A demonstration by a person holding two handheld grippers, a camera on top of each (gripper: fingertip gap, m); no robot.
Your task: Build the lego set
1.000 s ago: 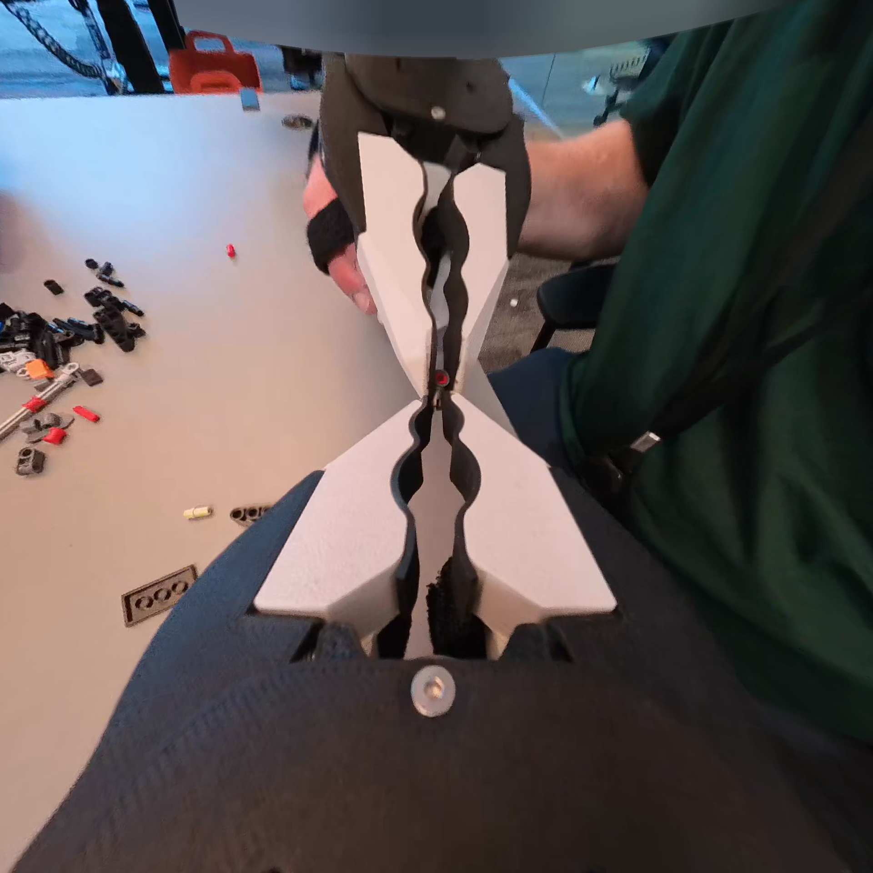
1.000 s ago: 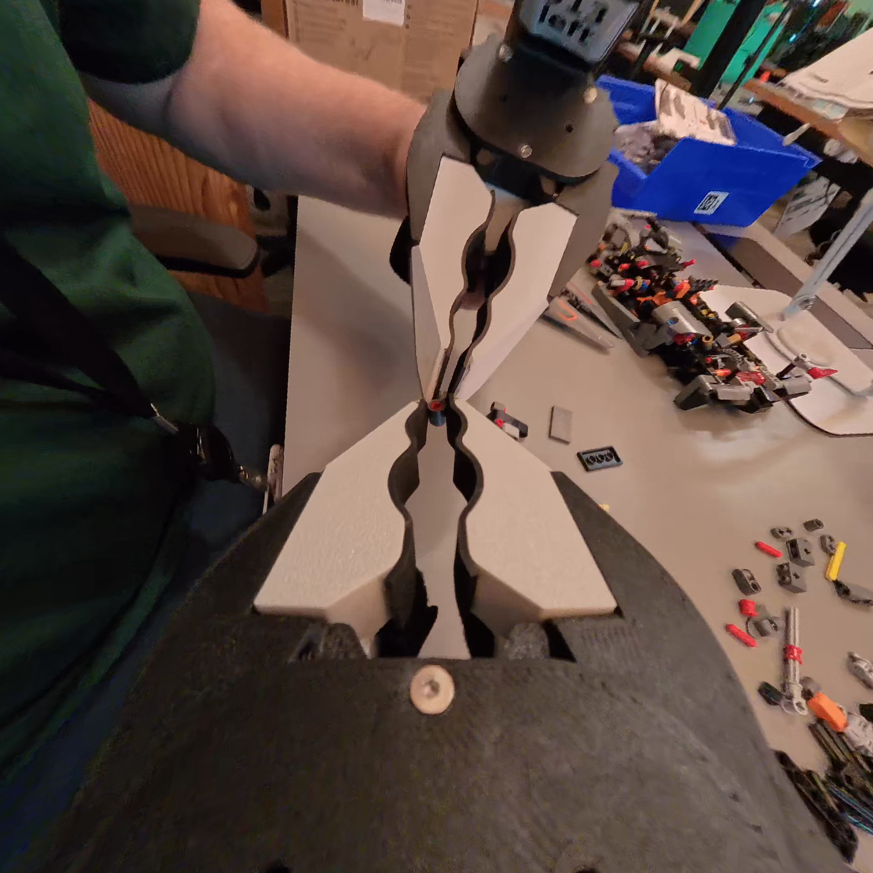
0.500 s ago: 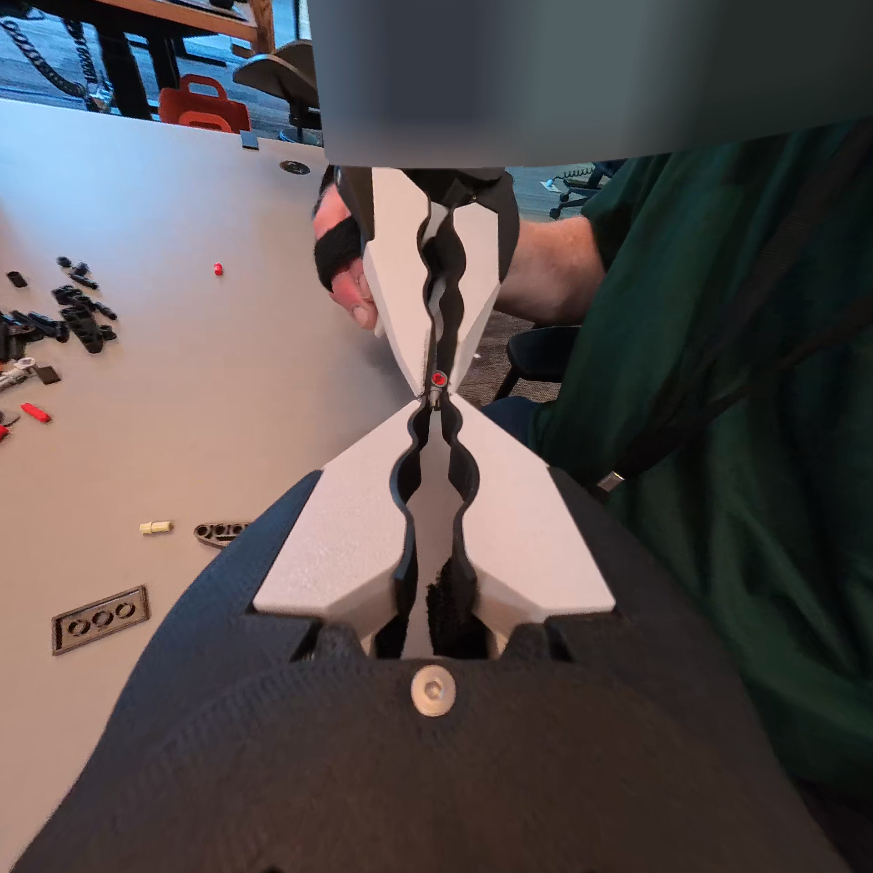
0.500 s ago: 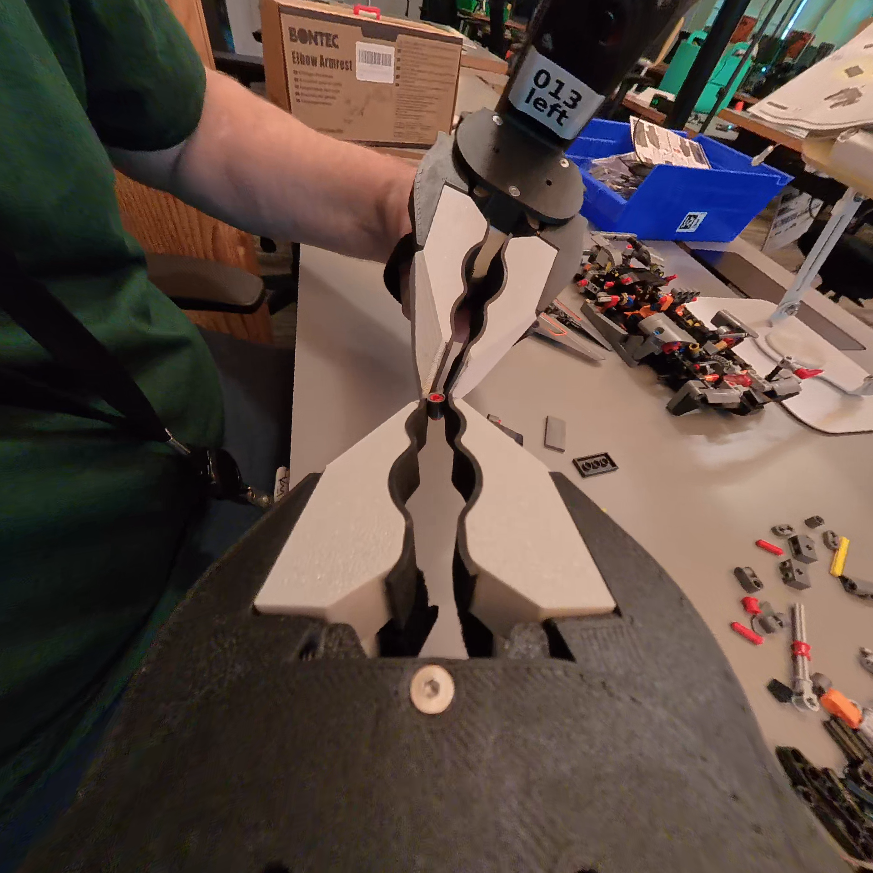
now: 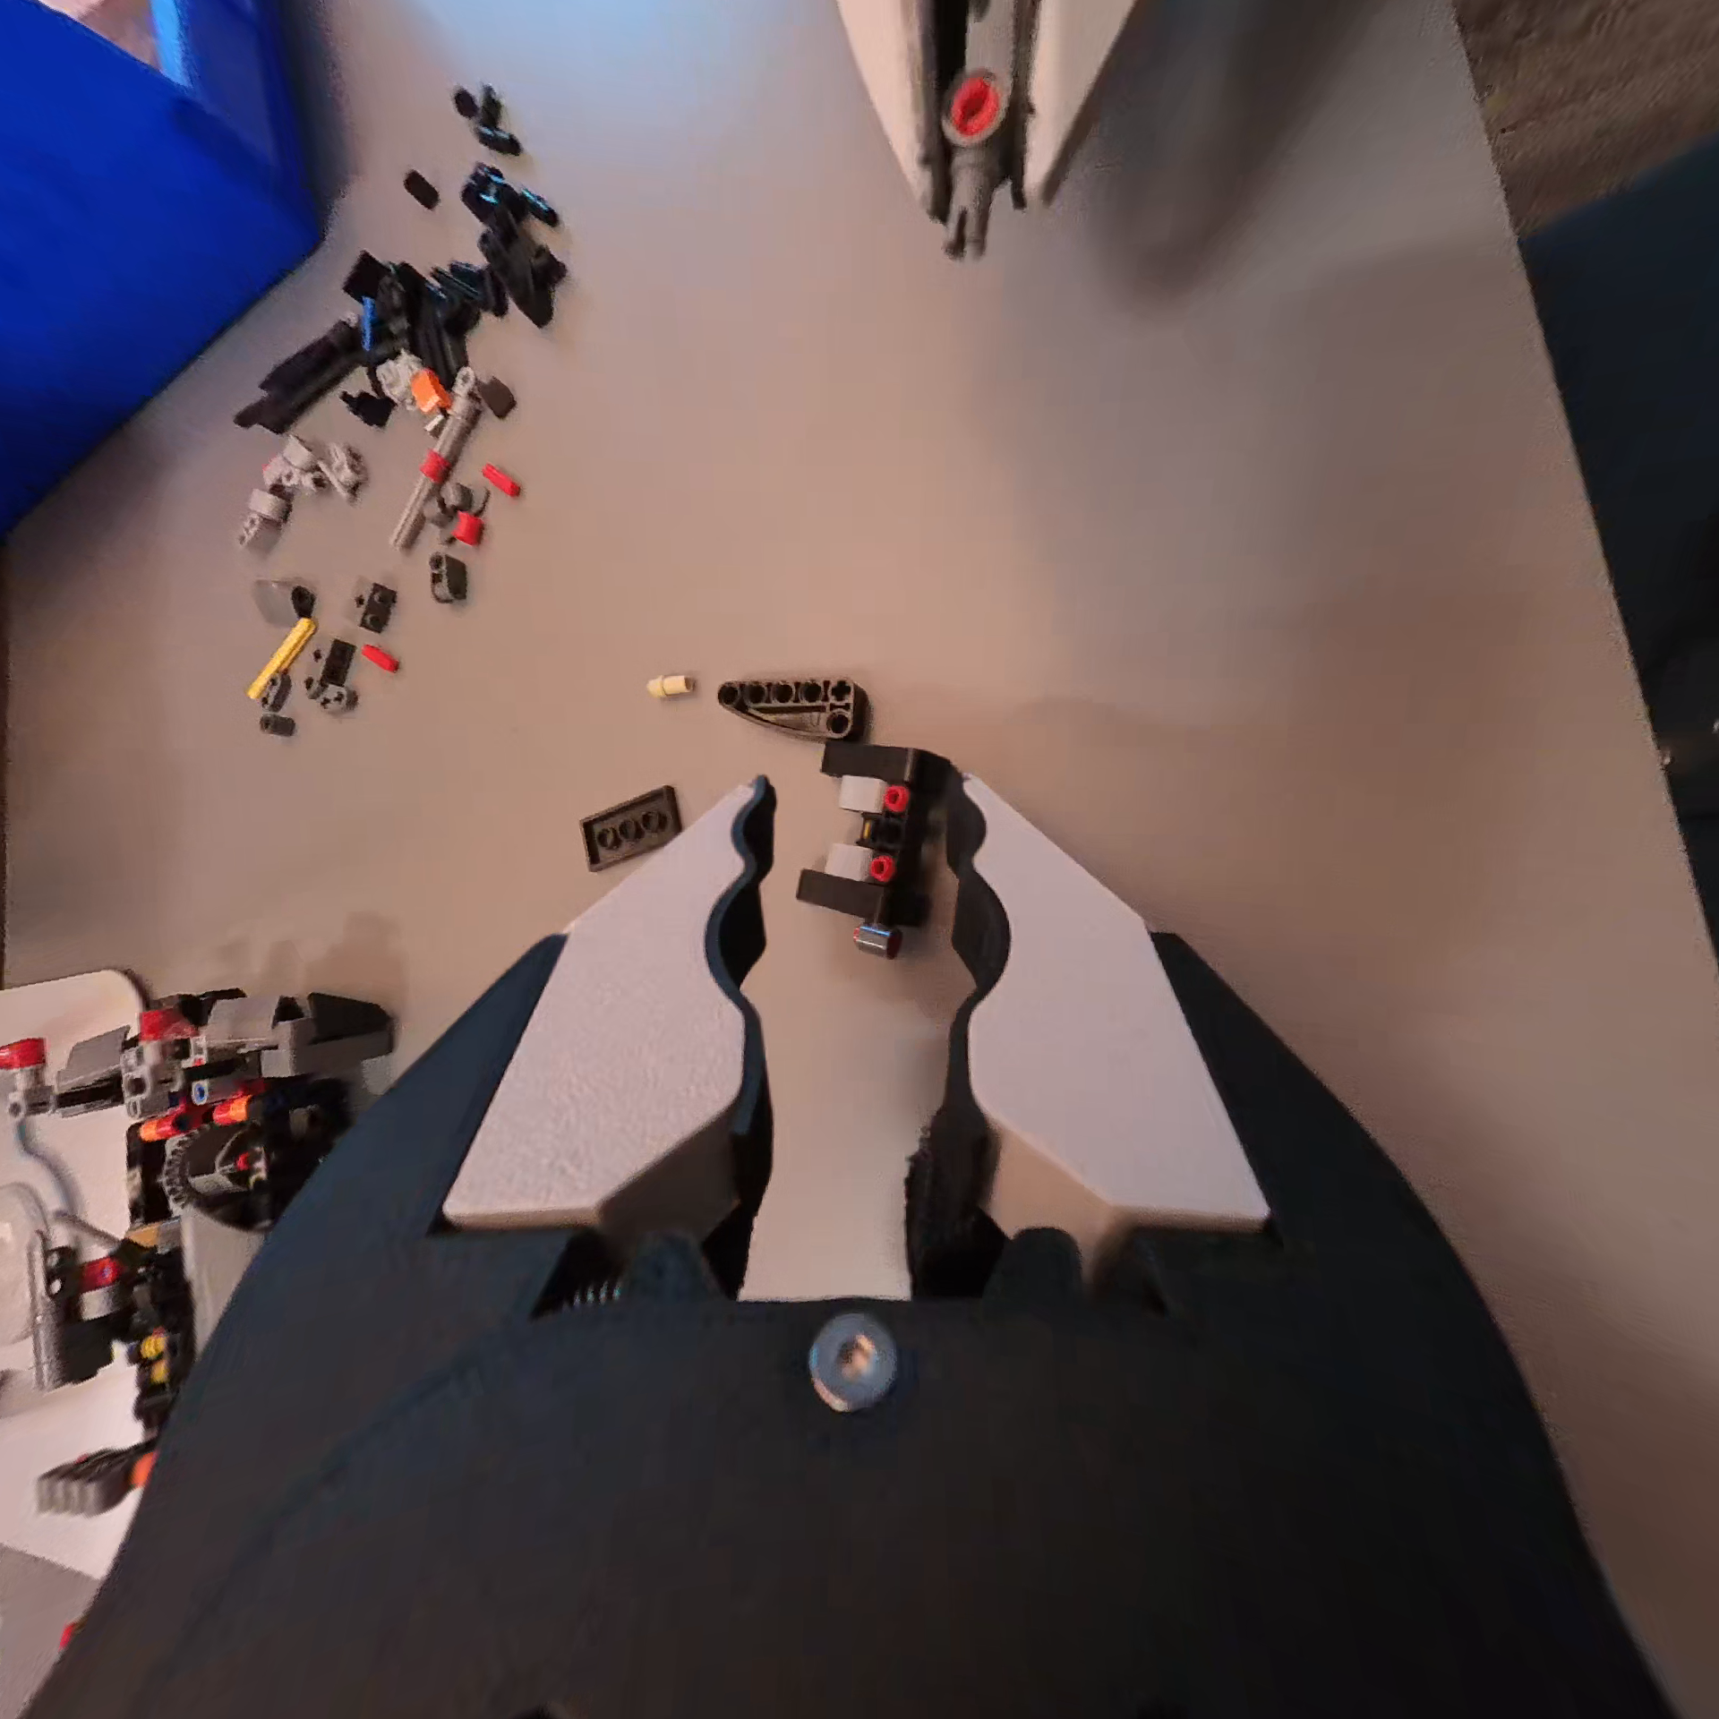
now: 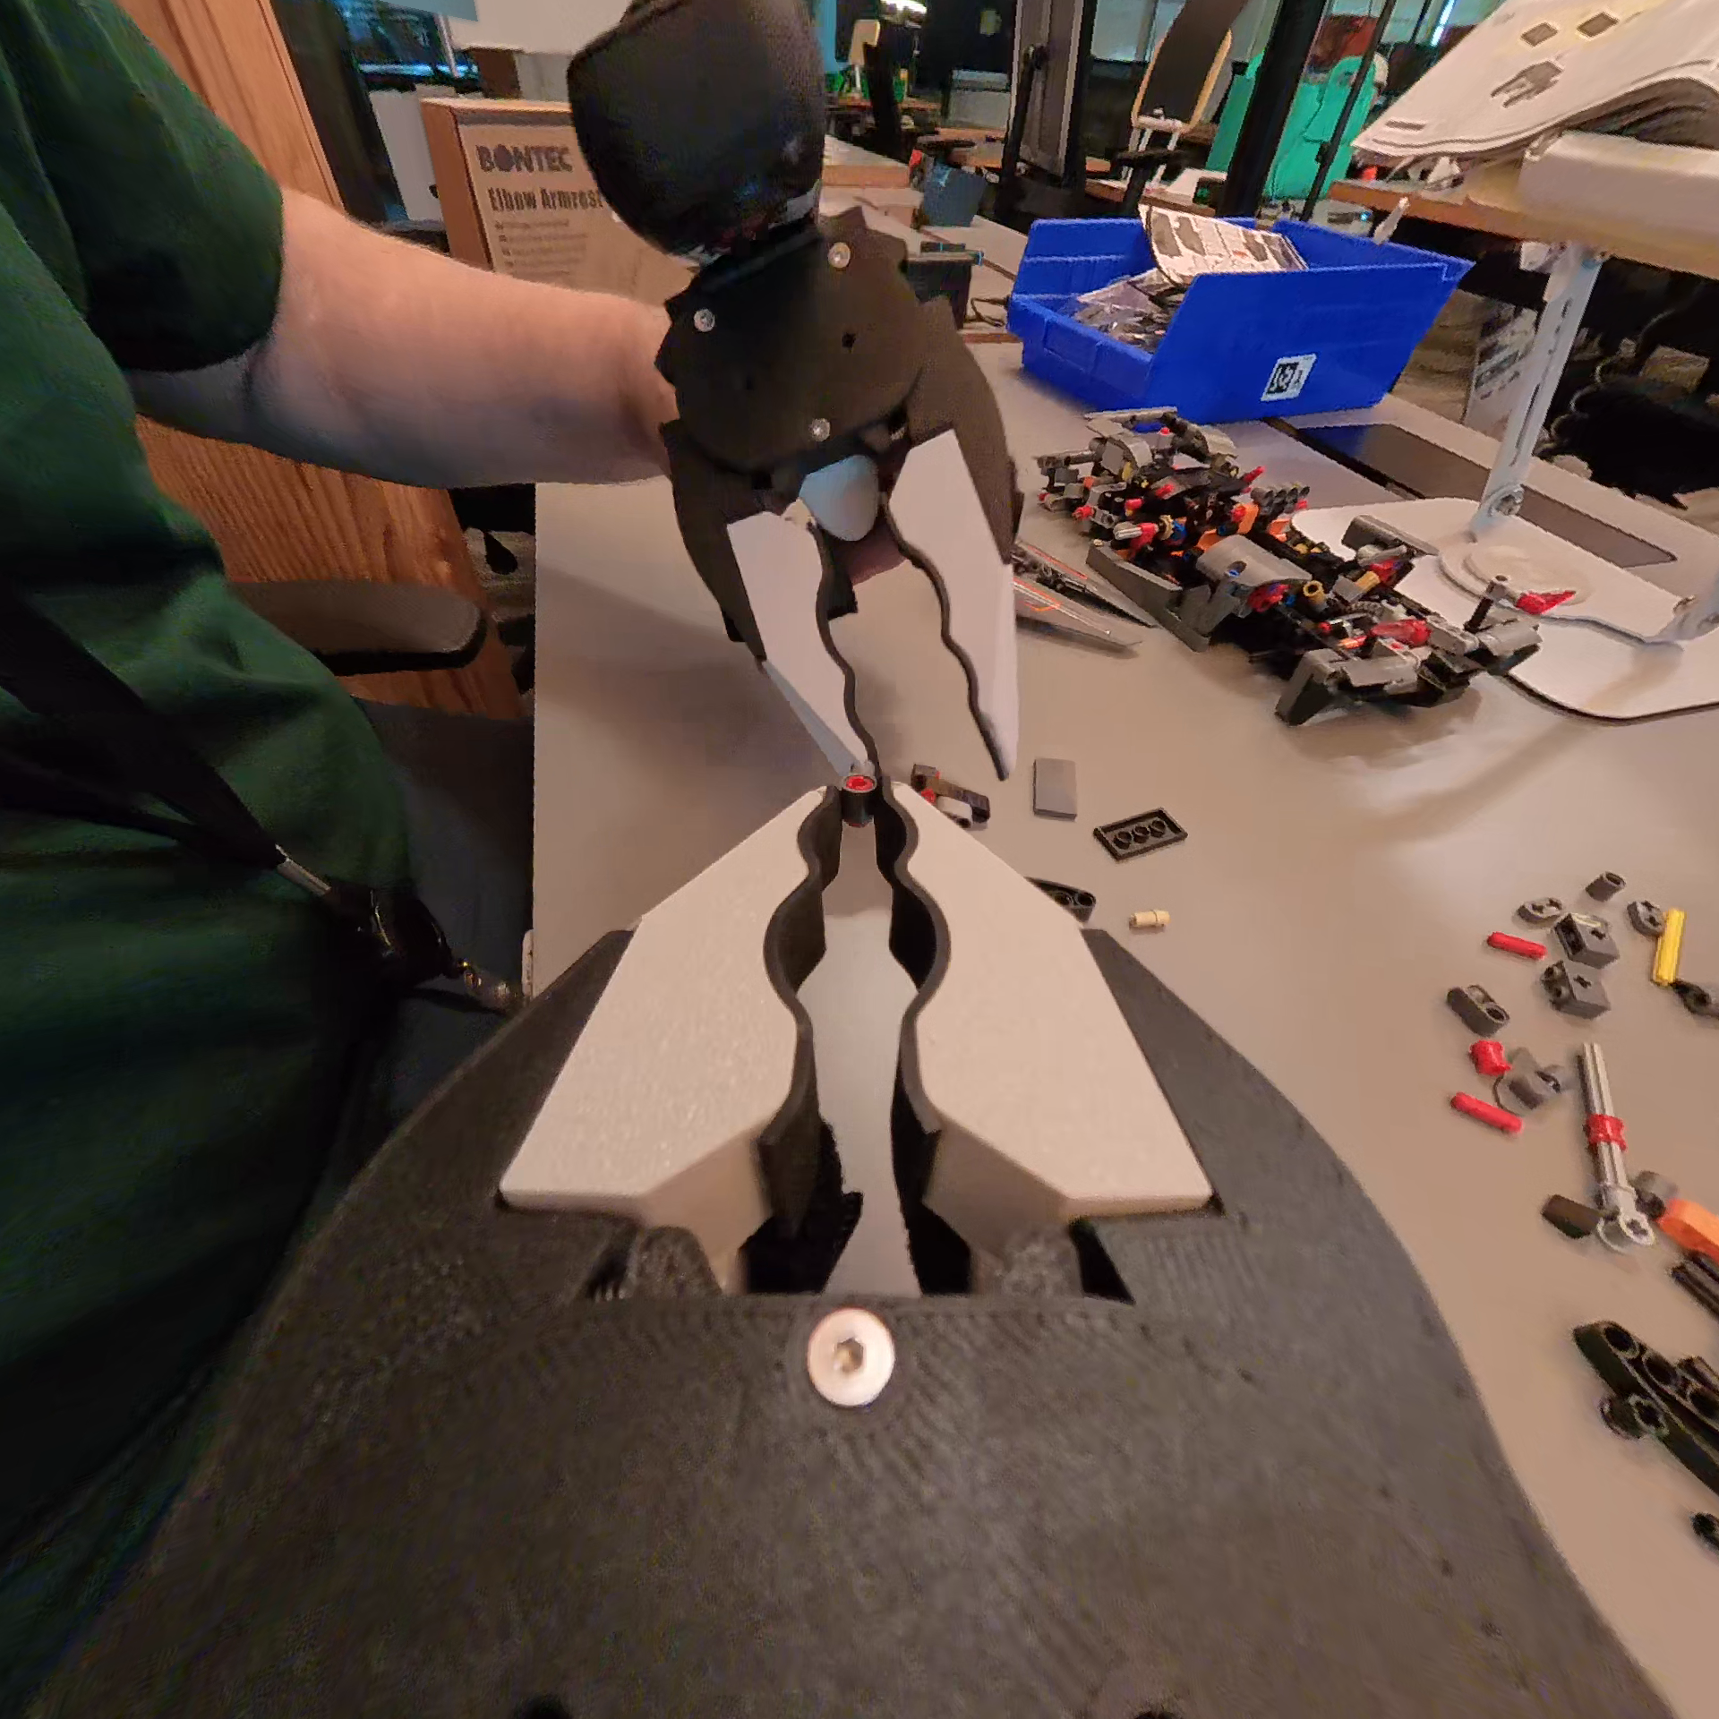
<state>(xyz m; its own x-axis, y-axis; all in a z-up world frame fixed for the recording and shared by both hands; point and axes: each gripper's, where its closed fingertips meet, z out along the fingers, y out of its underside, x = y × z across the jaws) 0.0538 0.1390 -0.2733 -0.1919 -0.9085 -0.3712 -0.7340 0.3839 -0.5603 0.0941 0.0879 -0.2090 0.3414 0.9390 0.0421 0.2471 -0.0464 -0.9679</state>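
Note:
My left gripper (image 5: 863, 791) is open and points down at the grey table (image 5: 1163, 558). Between its fingers lies a small black sub-assembly (image 5: 879, 842) with red pins and light grey blocks, not gripped. My right gripper (image 6: 858, 805) is shut on a small dark grey pin piece with a red end (image 6: 858, 791). It also shows at the top of the left wrist view (image 5: 972, 200), where the pin piece (image 5: 972, 107) sticks out of its tips. In the right wrist view the left gripper (image 6: 930, 758) hangs open just beyond the right one.
A partly built car model (image 6: 1284, 577) and a blue bin (image 6: 1237, 316) stand at the back. Loose parts (image 5: 419, 307) lie in a pile. A black three-hole plate (image 5: 631, 826), a black angled beam (image 5: 795, 705) and a tan pin (image 5: 672, 686) lie near the sub-assembly. The person's green shirt (image 6: 139, 744) is to the left. One gripper's finger ends stand about 9 centimetres off the other's.
The grippers were tip to tip on the pin piece. The left one has opened, let go and swung down over the sub-assembly on the table. The right still holds the piece.

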